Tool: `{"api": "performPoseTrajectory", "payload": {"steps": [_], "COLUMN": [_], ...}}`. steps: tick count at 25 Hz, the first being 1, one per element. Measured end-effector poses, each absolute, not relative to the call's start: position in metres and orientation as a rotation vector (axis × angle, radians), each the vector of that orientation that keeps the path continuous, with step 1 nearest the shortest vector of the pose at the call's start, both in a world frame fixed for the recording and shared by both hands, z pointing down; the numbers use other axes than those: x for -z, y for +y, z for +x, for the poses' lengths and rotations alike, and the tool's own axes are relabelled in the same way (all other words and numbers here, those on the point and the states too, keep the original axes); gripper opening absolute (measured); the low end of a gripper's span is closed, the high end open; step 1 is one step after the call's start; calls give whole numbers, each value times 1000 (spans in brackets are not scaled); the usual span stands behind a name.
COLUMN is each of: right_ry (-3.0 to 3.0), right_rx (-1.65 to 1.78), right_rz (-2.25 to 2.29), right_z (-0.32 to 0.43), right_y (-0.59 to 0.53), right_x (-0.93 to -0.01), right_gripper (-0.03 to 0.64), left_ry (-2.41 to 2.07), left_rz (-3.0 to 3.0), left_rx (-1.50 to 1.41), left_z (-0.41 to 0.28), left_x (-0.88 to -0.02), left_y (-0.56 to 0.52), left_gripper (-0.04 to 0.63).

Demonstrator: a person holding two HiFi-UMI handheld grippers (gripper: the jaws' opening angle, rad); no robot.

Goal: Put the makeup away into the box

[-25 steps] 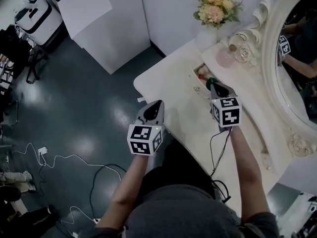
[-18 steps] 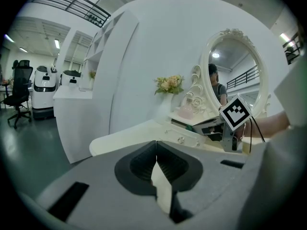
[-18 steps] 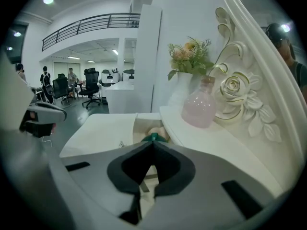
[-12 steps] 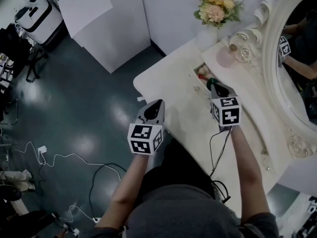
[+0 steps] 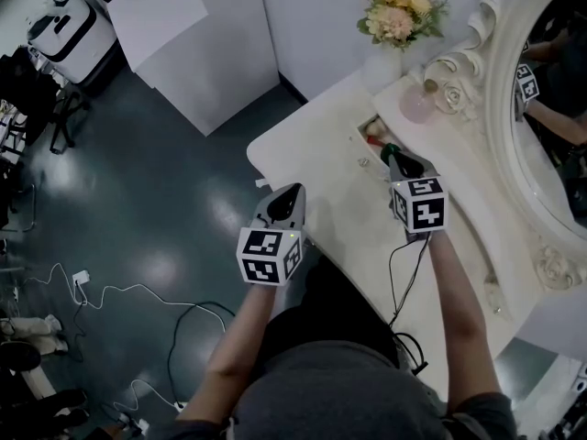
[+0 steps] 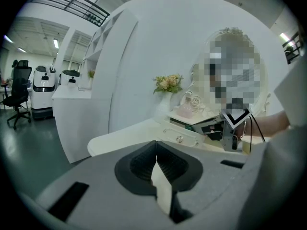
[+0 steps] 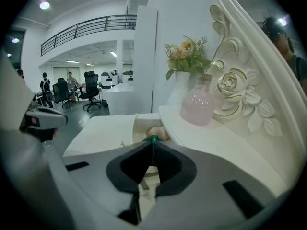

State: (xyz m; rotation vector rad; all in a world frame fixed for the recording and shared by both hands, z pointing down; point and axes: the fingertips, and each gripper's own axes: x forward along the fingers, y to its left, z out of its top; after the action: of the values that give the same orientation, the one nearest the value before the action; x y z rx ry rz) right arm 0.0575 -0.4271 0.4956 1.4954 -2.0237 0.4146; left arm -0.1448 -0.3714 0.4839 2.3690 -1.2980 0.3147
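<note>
Right hand-held gripper point(image 5: 394, 155) of mine tilts down over the box point(image 5: 368, 132), an open hollow set in the back of the desk point(image 5: 335, 204). Its jaws have just been opening and stand a narrow slit apart, with a thin green makeup point(image 7: 153, 139) between their tips, right above the box. A peach-pink piece point(image 7: 158, 132) lies inside the box, just beyond those tips. My left hand-held gripper point(image 5: 292, 192) hangs over the desk's near edge, well apart from the box, its jaws closed together with nothing in them. Behind the box, a pink bottle point(image 7: 199, 104) and a vase of flowers point(image 5: 396, 12) stand beside the mirror point(image 5: 541, 108).
</note>
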Motion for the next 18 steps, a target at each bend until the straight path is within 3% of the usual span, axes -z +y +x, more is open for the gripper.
{"api": "performPoseTrajectory", "payload": {"steps": [18], "right_ry": [-2202], "right_rx": [-570], "right_rz": [1664], "right_z": [51], "right_y": [-409], "right_x": [-446], "right_gripper": [51], "left_ry": [-1302], "left_rz": [2382], "left_rx": [-308], "left_z": [-145], "left_x": [-478], "left_y": [-364], "left_gripper": [6]}}
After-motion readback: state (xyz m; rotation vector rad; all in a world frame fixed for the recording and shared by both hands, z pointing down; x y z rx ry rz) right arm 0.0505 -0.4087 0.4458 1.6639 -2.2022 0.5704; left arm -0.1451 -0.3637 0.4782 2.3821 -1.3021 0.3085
